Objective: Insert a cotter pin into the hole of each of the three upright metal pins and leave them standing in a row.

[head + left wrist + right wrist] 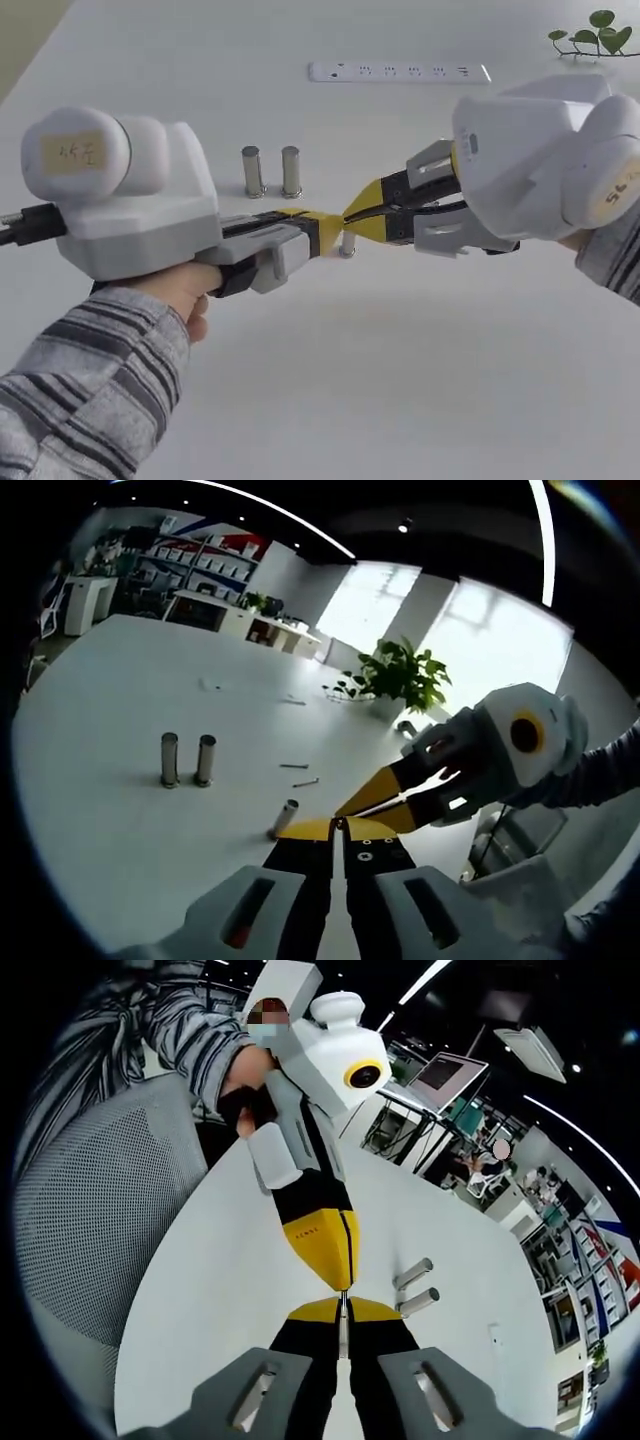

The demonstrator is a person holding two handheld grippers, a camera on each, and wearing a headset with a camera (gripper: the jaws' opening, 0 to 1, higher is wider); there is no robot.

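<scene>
Mid-table, left gripper (333, 227) and right gripper (349, 213), both pressed together, meet tip-to-tip just over one metal pin (347, 247); two more pins (252, 171) well behind.

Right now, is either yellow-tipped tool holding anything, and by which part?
Cannot be told: left gripper and right gripper meet tip to tip, jaws closed, near a metal pin; anything pinched is too small to see.

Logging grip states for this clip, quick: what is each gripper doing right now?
Left gripper: shut, tips together; anything pinched is too small to tell.
Right gripper: shut, tip to tip with the left; contents cannot be told.
</scene>
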